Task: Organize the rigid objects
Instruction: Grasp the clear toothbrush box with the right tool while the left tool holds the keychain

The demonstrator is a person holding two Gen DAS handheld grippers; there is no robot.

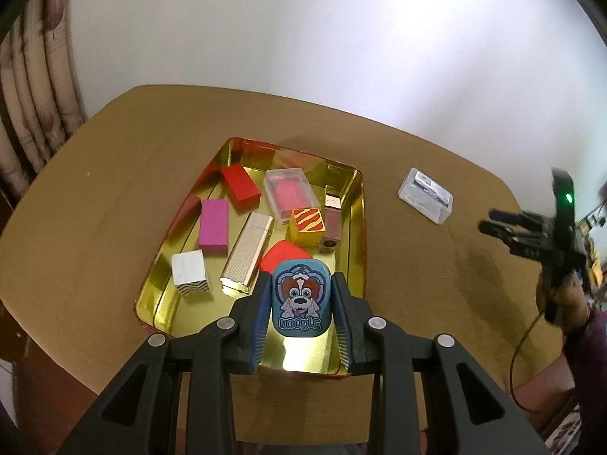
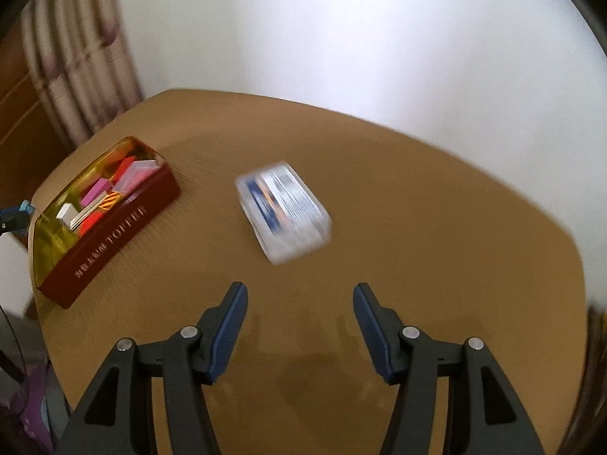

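Note:
My left gripper point(image 1: 302, 284) is shut on a small blue tin point(image 1: 301, 297) with a cartoon dog and the word NOODLE, held over the near end of a gold-lined red tin tray point(image 1: 356, 204). The tray holds several small boxes: red, pink, white, a ribbed silver case point(image 1: 248, 251), a striped yellow cube and a clear case. My right gripper point(image 2: 300, 295) is open and empty above the table, a little short of a clear plastic box point(image 2: 284, 212) with a blue label. That box also shows in the left wrist view point(image 1: 425, 194), to the right of the tray.
The brown table point(image 2: 417, 265) stands against a white wall, with a curtain point(image 1: 30, 87) at the left. The tray shows at the table's left in the right wrist view point(image 2: 114, 235), marked TOFFEE on its side. The right hand-held gripper shows at the left wrist view's right edge point(image 1: 531, 235).

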